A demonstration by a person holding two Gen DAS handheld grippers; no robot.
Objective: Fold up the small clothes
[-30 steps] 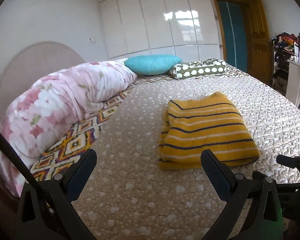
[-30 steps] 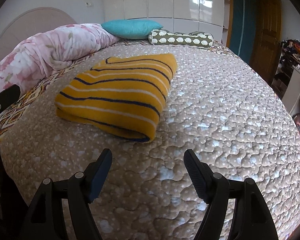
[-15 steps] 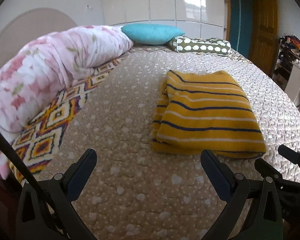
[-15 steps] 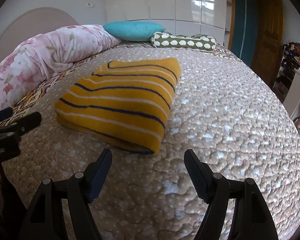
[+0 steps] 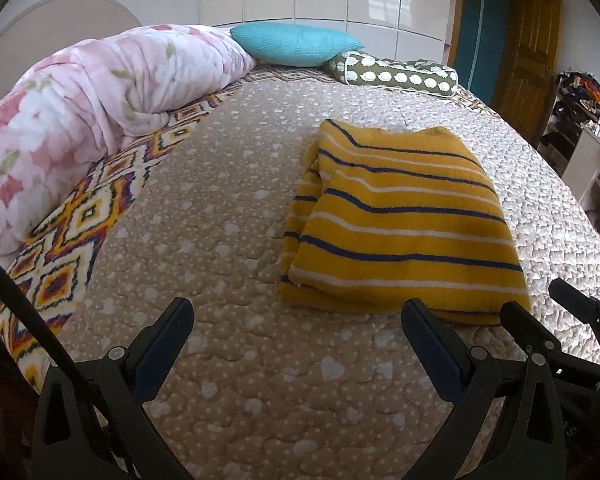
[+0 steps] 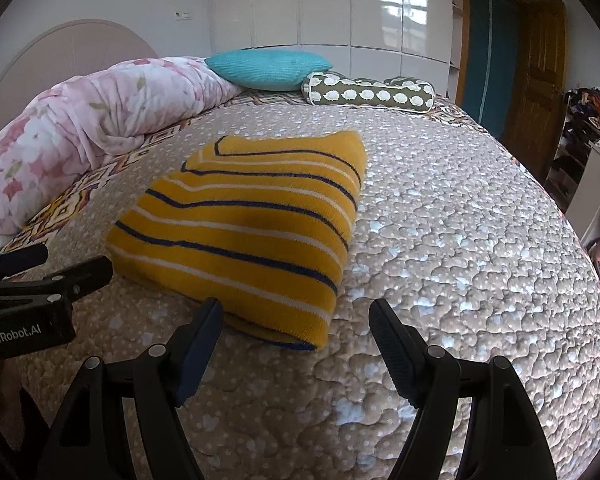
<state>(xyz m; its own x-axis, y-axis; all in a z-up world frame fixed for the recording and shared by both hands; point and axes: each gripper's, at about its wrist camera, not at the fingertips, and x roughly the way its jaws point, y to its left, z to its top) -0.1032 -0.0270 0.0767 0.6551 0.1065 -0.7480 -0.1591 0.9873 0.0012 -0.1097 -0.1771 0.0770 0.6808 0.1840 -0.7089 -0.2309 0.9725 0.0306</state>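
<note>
A yellow garment with navy and white stripes [image 5: 400, 220] lies folded into a rectangle on the beige quilted bedspread [image 5: 228, 248]; it also shows in the right wrist view [image 6: 252, 232]. My left gripper [image 5: 296, 320] is open and empty, just short of the garment's near left corner. My right gripper [image 6: 296, 320] is open and empty, its jaws on either side of the garment's near right corner, a little above the bed. The left gripper shows at the left edge of the right wrist view [image 6: 40, 272], and the right gripper at the right edge of the left wrist view [image 5: 560, 320].
A rolled pink floral duvet [image 5: 80, 120] lies along the left side of the bed. A teal pillow [image 5: 296, 44] and a green patterned bolster [image 5: 396, 74] lie at the far end. A wooden door [image 5: 528, 52] and cluttered shelves [image 5: 588, 128] stand at the right.
Both grippers have moved forward toward the folded garment, which looks larger and closer. Both stay open. The garment has not moved.
</note>
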